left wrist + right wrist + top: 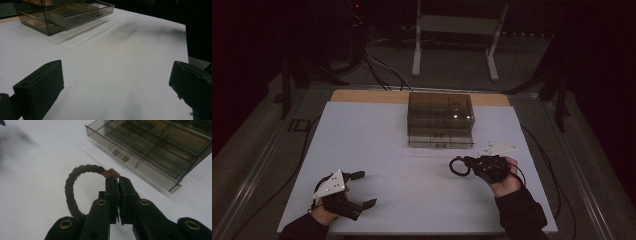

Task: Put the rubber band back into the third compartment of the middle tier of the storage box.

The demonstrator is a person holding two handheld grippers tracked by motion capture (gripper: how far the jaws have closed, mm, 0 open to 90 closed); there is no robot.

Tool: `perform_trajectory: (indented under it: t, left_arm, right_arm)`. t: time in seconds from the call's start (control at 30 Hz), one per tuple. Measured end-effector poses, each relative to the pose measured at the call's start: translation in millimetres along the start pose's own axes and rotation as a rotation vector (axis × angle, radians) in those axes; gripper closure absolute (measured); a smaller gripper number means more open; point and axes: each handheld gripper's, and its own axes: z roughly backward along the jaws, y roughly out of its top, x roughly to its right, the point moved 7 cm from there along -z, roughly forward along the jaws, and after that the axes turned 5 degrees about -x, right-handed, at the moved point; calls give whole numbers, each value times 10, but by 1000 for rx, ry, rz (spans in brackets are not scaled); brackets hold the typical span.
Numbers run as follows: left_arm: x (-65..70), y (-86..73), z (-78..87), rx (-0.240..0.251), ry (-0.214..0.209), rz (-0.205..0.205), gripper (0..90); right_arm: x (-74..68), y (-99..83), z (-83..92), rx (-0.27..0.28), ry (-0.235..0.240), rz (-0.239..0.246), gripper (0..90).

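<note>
Hair tie: you had the dark braided hair tie (pixel 75 187) pinched in your right gripper (pixel 118 180), its loop standing out to one side of the shut jaws and hanging above the white sheet; its copper-coloured clasp (pixel 110 173) sat right at the jaw tips.
Table: the white sheet (pixel 412 150) covered most of the wooden tabletop (pixel 362 96), whose bare strip showed along the far edge.
Drawer box: the smoky clear drawer box (pixel 441 119) stood at the far middle of the sheet, well apart from both of your hands; in the right gripper view its lowest drawer (pixel 140 160) stood out a little from the front, with divided compartments visible through the plastic.
Right gripper: in the high view you held it (pixel 464 162) near the sheet's right side, in front of the box, tips pointing left, with the loop (pixel 457 166) at the tips. The jaws were pressed together, the tie caught between the pads near its clasp.
Left gripper: you held it (pixel 364 189) low at the near left corner of the sheet, far from the tie. Its jaws stood wide apart with nothing between them; only bare sheet lay in the gap.
Grip detail: only a short stretch of the band lay between the fingers (pixel 111 192); the rest of the ring was free and touched nothing else.
</note>
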Motion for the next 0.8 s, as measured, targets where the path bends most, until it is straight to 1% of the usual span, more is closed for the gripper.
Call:
perform_trajectory:
  t: [0.47,0.8]
  left_arm:
    - [3,4,5,3,-1,2,3]
    - [6,8,10,6,-2,1,3]
  right_arm:
    - [139,149,8,5,-25,-3,874]
    - [242,255,-32,6,-36,-11,874]
